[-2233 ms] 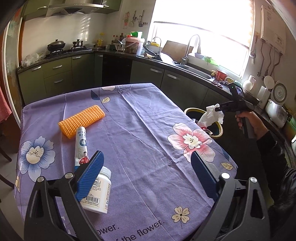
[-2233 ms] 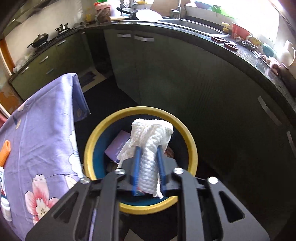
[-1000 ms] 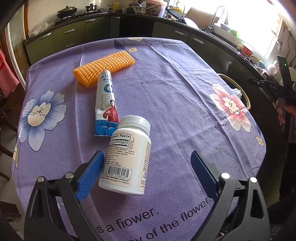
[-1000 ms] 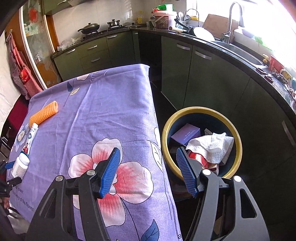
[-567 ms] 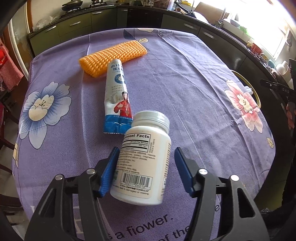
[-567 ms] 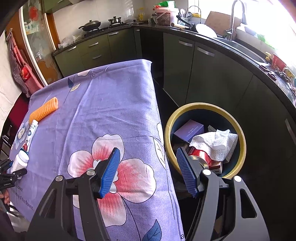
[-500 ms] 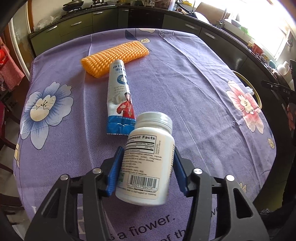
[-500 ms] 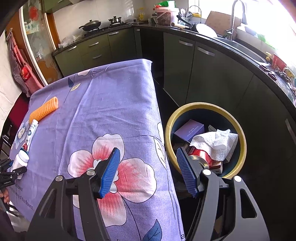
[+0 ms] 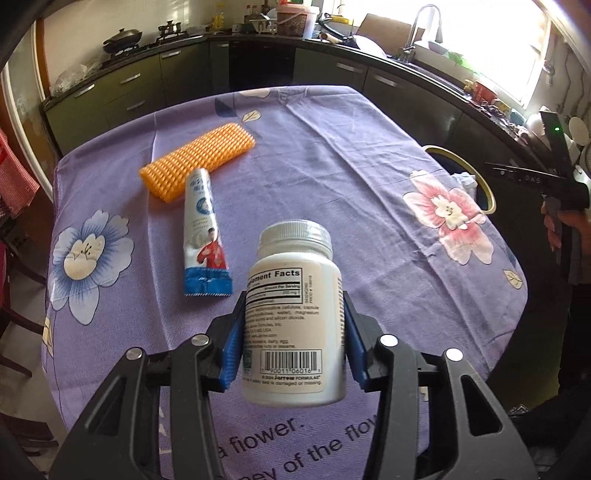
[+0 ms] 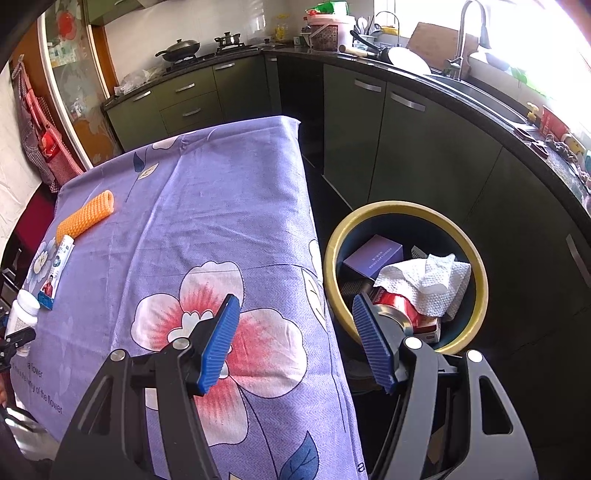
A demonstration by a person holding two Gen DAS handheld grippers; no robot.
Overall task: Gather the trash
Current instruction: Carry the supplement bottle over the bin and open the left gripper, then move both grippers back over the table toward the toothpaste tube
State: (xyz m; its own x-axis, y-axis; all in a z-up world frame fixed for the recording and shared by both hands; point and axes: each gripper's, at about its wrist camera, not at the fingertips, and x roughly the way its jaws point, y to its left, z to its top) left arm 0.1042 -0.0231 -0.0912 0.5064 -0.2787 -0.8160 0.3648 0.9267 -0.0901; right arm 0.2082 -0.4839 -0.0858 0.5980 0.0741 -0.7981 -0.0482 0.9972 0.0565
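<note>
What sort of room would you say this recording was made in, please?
Most likely a home kitchen: a wok on a gas stove, a sink with a tall faucet under a bright window, and green cabinets along a dark counter, beside a table with a purple floral tablecloth.

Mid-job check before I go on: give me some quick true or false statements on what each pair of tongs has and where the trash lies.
1. The left tongs grip the white bottle. True.
2. The right tongs hold the paper towel. False: they are open and empty; the towel lies in the bin.
3. The orange mesh sleeve lies on the tablecloth. True.
4. The tube is in the bin. False: it lies on the tablecloth, touching the sleeve.
</note>
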